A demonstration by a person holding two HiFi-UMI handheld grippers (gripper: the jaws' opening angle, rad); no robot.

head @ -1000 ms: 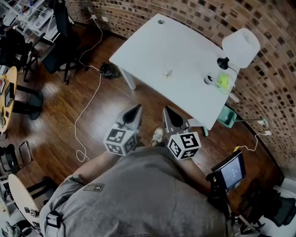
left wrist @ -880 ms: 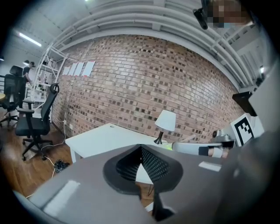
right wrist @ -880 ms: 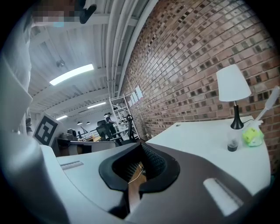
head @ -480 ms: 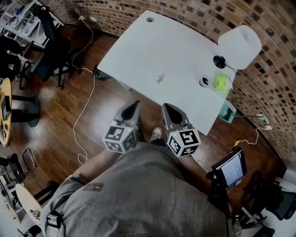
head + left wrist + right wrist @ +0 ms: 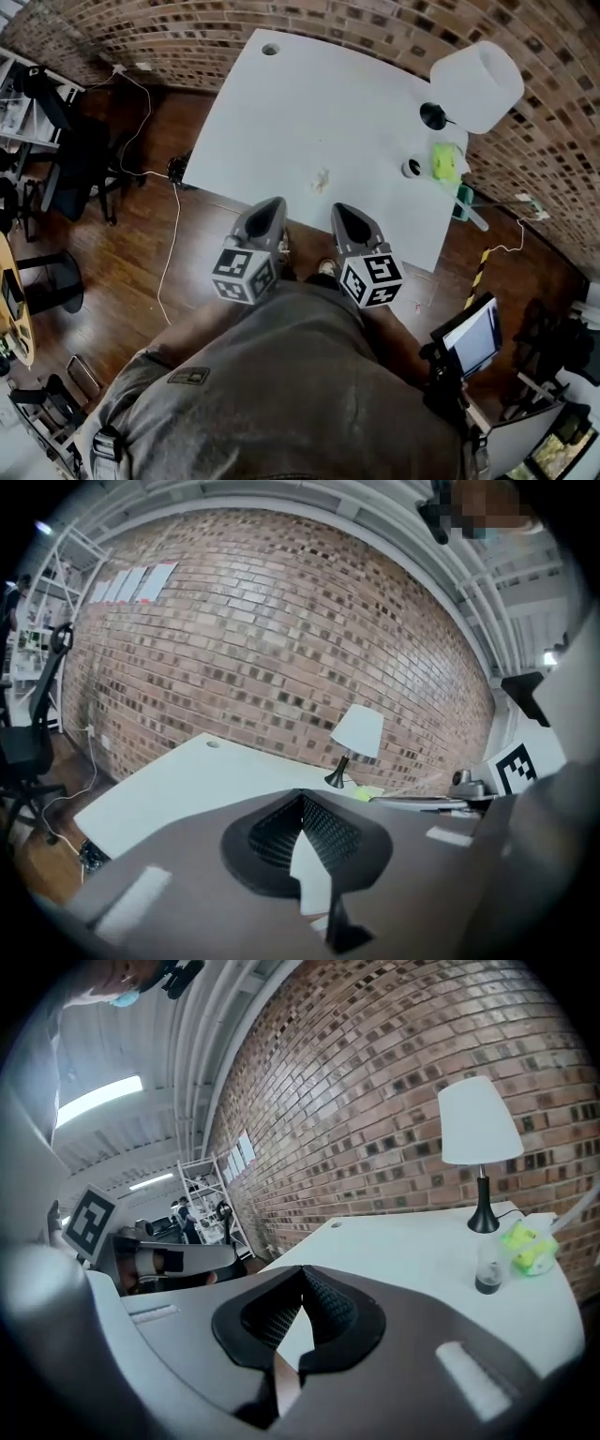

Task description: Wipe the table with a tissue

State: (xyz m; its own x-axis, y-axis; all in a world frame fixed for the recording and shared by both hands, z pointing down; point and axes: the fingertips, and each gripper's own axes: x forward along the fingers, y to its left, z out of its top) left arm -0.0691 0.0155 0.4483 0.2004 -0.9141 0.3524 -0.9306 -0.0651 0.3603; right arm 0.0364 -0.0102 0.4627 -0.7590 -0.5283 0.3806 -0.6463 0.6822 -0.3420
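The white table (image 5: 281,112) fills the upper middle of the head view. A small crumpled pale scrap (image 5: 322,179), perhaps a tissue, lies on it near the front edge. My left gripper (image 5: 270,208) and right gripper (image 5: 343,213) are side by side at that front edge, just short of the scrap, with the tips pointing at the table. The left gripper (image 5: 300,799) has its jaws closed together with nothing between them. So does the right gripper (image 5: 302,1274). The scrap is hidden in both gripper views.
A white-shaded lamp (image 5: 473,84) stands at the table's far right, by a small bottle (image 5: 411,169) and a yellow-green object (image 5: 444,161). A brick wall runs behind. A white cable (image 5: 171,244) and chairs (image 5: 66,169) are on the wooden floor at left, a tablet (image 5: 469,339) at lower right.
The table has come closer and squarer in the head view. Both grippers now reach its front edge, still shut and side by side.
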